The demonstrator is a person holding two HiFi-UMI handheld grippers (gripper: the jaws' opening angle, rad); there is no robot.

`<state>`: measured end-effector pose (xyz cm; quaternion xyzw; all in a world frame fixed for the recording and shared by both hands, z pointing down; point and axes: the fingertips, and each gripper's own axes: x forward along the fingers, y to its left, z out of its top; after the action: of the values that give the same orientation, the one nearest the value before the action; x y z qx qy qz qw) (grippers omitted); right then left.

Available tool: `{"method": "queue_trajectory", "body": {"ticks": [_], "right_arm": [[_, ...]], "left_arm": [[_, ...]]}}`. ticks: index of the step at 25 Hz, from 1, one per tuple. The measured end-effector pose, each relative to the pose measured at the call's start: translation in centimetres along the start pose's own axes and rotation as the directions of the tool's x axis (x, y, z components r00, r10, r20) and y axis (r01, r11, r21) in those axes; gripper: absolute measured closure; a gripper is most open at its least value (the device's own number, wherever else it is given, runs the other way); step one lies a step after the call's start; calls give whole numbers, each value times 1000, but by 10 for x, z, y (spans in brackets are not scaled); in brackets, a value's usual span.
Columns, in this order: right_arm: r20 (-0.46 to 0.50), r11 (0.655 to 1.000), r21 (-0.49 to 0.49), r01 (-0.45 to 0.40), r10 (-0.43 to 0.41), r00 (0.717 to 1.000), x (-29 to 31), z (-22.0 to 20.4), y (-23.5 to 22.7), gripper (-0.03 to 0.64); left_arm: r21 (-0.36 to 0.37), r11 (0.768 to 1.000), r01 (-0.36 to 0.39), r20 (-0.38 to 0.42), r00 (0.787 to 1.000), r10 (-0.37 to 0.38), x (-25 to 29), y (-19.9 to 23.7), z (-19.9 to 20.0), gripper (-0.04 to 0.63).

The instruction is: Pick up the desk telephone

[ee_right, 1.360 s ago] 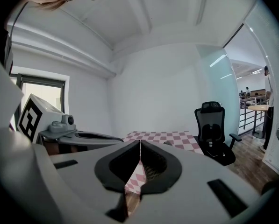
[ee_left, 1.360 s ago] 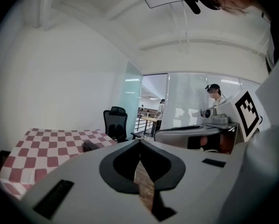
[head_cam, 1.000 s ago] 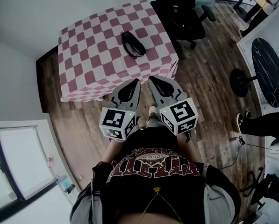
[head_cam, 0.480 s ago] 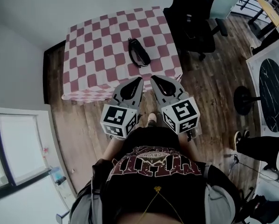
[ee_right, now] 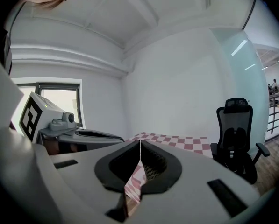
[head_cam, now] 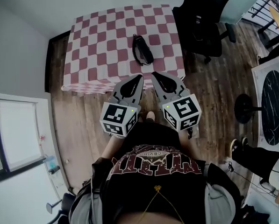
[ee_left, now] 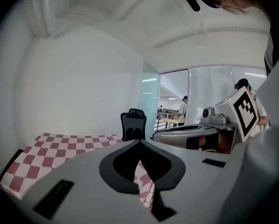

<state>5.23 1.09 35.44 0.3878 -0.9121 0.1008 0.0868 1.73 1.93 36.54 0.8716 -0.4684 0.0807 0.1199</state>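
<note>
The desk telephone (head_cam: 142, 50), black with its handset on, lies near the front right of a table under a pink-and-white checked cloth (head_cam: 97, 45). My left gripper (head_cam: 139, 77) and right gripper (head_cam: 153, 73) are held side by side just short of the table's front edge, pointing at it, a little short of the phone. Both are shut with nothing between their jaws. In the left gripper view (ee_left: 139, 142) and the right gripper view (ee_right: 139, 142) the jaw tips meet. Only the checked cloth (ee_right: 176, 141) shows past them. The phone is hidden there.
A black office chair (head_cam: 202, 17) stands at the table's right side on the wooden floor. A round dark-topped table (head_cam: 275, 106) and another person's legs (head_cam: 256, 157) are at the far right. A window frame (head_cam: 13, 134) runs along the left wall.
The table and phone have shifted right and sit closer to the gripper tips in the head view. Both grippers stay side by side and shut.
</note>
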Motion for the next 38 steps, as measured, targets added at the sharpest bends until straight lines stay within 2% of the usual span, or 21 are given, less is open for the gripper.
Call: {"method": "queue_trajectory", "body": {"ticks": [4,16,27,38], "right_arm": [[-8,1000,1,4,-4,1000,2,-1,-5,597],[-14,995,41,93,-92,996,29,4,-44,598],[-40,991,22,130,-129,991,111,20,-69,597],[-75,970,49,239,-235,969,168,14,-97,597]], "left_arm": [[1,1000,8,-15,1000,-8,7,1,-2,587],[-3,995,104,-33,994,-105,56,19,5,586],[11,991,134,-42,990,-133,92,97,21,586],[13,979,201,-85,976,-200,117,161,19,588]]}}
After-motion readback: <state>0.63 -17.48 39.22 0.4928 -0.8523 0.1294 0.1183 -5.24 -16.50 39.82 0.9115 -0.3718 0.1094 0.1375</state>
